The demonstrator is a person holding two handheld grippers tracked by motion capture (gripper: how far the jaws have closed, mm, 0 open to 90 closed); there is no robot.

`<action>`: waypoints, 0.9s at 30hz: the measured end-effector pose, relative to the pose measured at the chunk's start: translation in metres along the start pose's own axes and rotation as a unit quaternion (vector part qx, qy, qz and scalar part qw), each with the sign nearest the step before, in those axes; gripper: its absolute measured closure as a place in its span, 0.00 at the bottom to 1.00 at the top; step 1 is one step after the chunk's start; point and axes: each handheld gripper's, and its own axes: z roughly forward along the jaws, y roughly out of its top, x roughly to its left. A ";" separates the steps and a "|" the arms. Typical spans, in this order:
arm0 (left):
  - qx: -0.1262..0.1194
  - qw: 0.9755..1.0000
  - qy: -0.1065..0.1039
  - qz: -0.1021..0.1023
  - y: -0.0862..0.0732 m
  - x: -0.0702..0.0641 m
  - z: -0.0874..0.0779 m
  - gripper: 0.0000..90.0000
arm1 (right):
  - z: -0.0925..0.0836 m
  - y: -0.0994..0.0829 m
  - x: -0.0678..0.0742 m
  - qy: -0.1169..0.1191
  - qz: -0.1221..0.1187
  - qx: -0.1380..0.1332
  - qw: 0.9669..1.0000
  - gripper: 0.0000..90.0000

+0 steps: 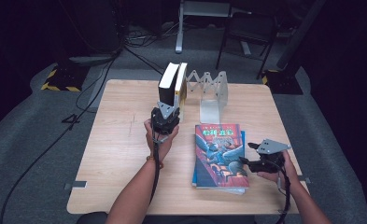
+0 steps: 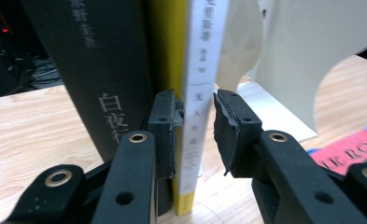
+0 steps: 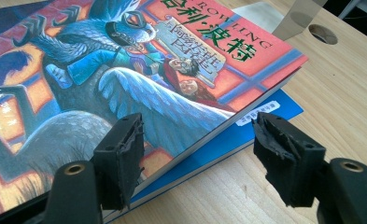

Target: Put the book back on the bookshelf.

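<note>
Two books stand upright against a white metal bookend rack (image 1: 213, 94) at the table's far middle: a black one (image 1: 167, 83) and a yellow one with a white spine (image 1: 181, 85). My left gripper (image 1: 166, 112) is at their near edge. In the left gripper view its jaws straddle the white spine (image 2: 201, 84), the left pad against it and the right pad just off it, so the gripper is open. A colourful illustrated book (image 1: 221, 151) lies flat on a blue book (image 3: 265, 109). My right gripper (image 1: 247, 154) is open at that stack's right edge, one jaw over the cover (image 3: 125, 70).
The wooden table (image 1: 120, 140) has bare room on its left half and in front of the rack. Cables and a chair (image 1: 249, 32) are on the dark floor beyond the far edge. Both forearms come in from the near edge.
</note>
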 end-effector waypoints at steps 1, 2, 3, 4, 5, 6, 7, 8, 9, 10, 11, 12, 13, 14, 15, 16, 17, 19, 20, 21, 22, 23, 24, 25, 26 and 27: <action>0.001 1.000 -0.002 0.005 0.000 0.000 -0.001 0.76 | 0.000 0.000 0.000 -0.002 -0.001 -0.002 1.000 0.38; 0.001 1.000 -0.002 0.005 0.000 0.000 -0.001 0.76 | 0.000 0.000 0.000 -0.002 -0.001 -0.002 1.000 0.38; 0.001 1.000 -0.004 0.009 -0.001 -0.001 -0.003 0.76 | -0.002 0.001 0.001 -0.003 -0.002 0.000 1.000 0.38; 0.004 1.000 -0.009 0.018 0.000 -0.001 -0.006 0.76 | -0.002 0.001 0.001 -0.004 -0.002 -0.002 1.000 0.38; 0.007 0.999 -0.014 0.028 0.001 -0.001 -0.009 0.74 | -0.002 0.001 0.000 -0.003 -0.003 -0.002 1.000 0.38; 0.009 0.999 -0.017 0.036 0.001 -0.001 -0.011 0.73 | -0.002 0.001 0.000 -0.004 -0.002 -0.001 1.000 0.38; 0.010 0.999 -0.019 0.044 0.000 -0.001 -0.014 0.71 | -0.003 0.001 0.000 -0.003 -0.001 0.000 1.000 0.38; 0.014 0.998 -0.024 0.052 0.000 -0.001 -0.017 0.71 | -0.003 0.001 0.001 -0.002 -0.001 0.003 1.000 0.38; 0.019 0.997 -0.036 0.059 -0.002 -0.001 -0.021 0.69 | -0.004 0.001 0.001 -0.002 0.000 0.003 1.000 0.38; 0.023 0.997 -0.041 0.067 -0.003 -0.001 -0.023 0.67 | -0.005 0.000 0.001 -0.002 0.002 0.002 1.000 0.38; 0.028 0.995 -0.049 0.077 -0.005 -0.002 -0.026 0.65 | -0.006 0.000 0.001 -0.003 0.002 0.000 1.000 0.38; 0.034 0.994 -0.058 0.090 -0.008 -0.003 -0.029 0.64 | -0.006 0.000 0.001 -0.005 0.005 0.000 1.000 0.37; 0.038 0.992 -0.065 0.101 -0.009 -0.003 -0.031 0.62 | -0.007 0.000 0.001 -0.004 0.007 0.000 1.000 0.37; 0.048 0.989 -0.077 0.118 -0.012 -0.004 -0.034 0.60 | -0.008 0.000 0.000 -0.002 0.008 0.000 1.000 0.37; 0.055 0.986 -0.083 0.132 -0.014 -0.005 -0.037 0.59 | -0.009 0.000 0.000 0.000 0.008 0.000 1.000 0.37; 0.061 0.984 -0.090 0.139 -0.017 -0.005 -0.040 0.57 | -0.010 0.000 0.001 -0.001 0.011 0.000 1.000 0.37; 0.072 0.981 -0.104 0.148 -0.019 -0.004 -0.042 0.55 | -0.011 -0.001 0.001 0.001 0.014 0.002 1.000 0.37; 0.082 0.977 -0.113 0.163 -0.024 -0.005 -0.047 0.53 | -0.013 -0.003 0.001 0.006 0.015 0.004 1.000 0.37; 0.086 0.974 -0.119 0.171 -0.027 -0.005 -0.050 0.52 | -0.015 -0.005 0.002 0.008 0.018 0.005 1.000 0.37; 0.091 0.972 -0.125 0.177 -0.030 -0.004 -0.053 0.51 | -0.017 -0.006 0.003 0.009 0.018 0.006 1.000 0.37; 0.096 0.970 -0.132 0.180 -0.033 -0.004 -0.055 0.50 | -0.019 -0.008 0.003 0.011 0.022 0.006 1.000 0.37; 0.101 0.968 -0.137 0.181 -0.035 -0.004 -0.056 0.48 | -0.022 -0.010 0.004 0.013 0.024 0.006 1.000 0.37; 0.107 0.966 -0.143 0.187 -0.039 -0.004 -0.058 0.47 | -0.023 -0.011 0.004 0.014 0.025 0.007 1.000 0.37; 0.107 0.966 -0.143 0.187 -0.039 -0.004 -0.058 0.45 | -0.023 -0.011 0.004 0.014 0.025 0.007 1.000 0.37; 0.113 0.962 -0.152 0.194 -0.044 -0.004 -0.062 0.44 | -0.028 -0.015 0.005 0.018 0.023 0.009 1.000 0.37; 0.113 0.962 -0.152 0.194 -0.044 -0.004 -0.062 0.43 | -0.028 -0.015 0.005 0.018 0.023 0.009 1.000 0.37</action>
